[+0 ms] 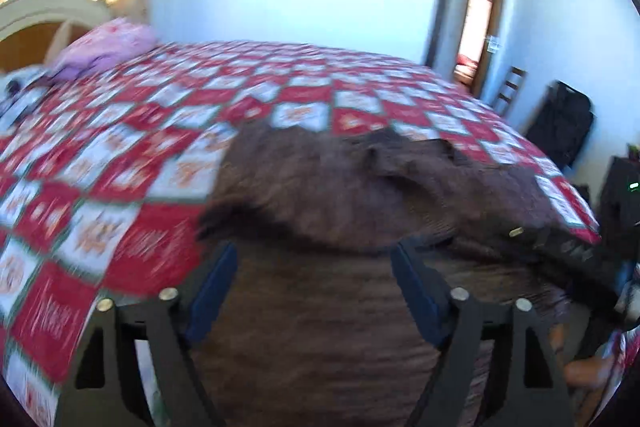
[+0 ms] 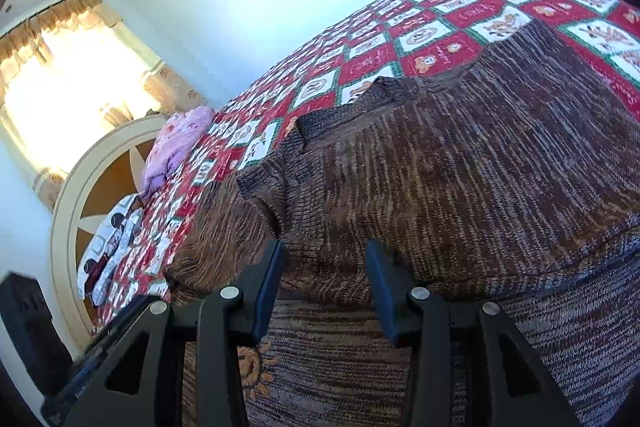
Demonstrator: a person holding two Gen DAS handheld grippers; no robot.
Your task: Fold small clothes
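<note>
A brown knitted sweater [image 1: 340,195] lies spread on a bed with a red and white patchwork quilt [image 1: 132,131]. My left gripper [image 1: 312,259] is open, its blue-padded jaws over the sweater's near edge, holding nothing. The right wrist view shows the same sweater [image 2: 460,167] with its collar up-left and a folded sleeve to the left. My right gripper [image 2: 324,259] is open over the sweater's near part, with knit fabric between and below the jaws. The right gripper also shows in the left wrist view [image 1: 576,247], at the sweater's right edge.
A pink pillow [image 1: 104,47] and a patterned white pillow [image 2: 108,247] lie at the head of the bed by a cream headboard [image 2: 72,195]. A doorway [image 1: 468,11], a chair [image 1: 510,89] and a dark bag [image 1: 560,123] stand beyond the bed's far right.
</note>
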